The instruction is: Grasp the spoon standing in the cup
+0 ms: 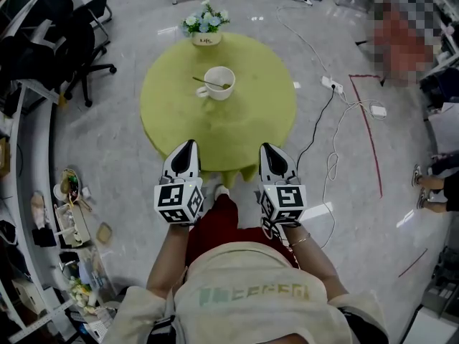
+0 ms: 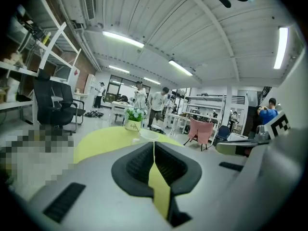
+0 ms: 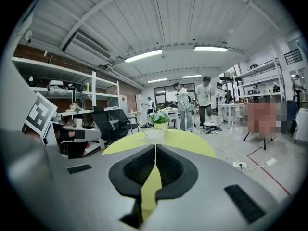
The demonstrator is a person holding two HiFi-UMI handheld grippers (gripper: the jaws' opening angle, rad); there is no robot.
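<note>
Spoon (image 1: 204,82) — slender — in round white cup (image 1: 222,95)

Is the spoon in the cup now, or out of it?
In it. The spoon leans inside the white cup on the green table, handle out over the rim.

White cup (image 1: 219,82) sits upright on the round yellow-green bench (image 1: 215,131), a bit past the middle on the far side, with its handle poking out to the left. The spoon (image 1: 207,83) is thin and dark, leaning inside it, stem slanting out over the left rim.
</note>
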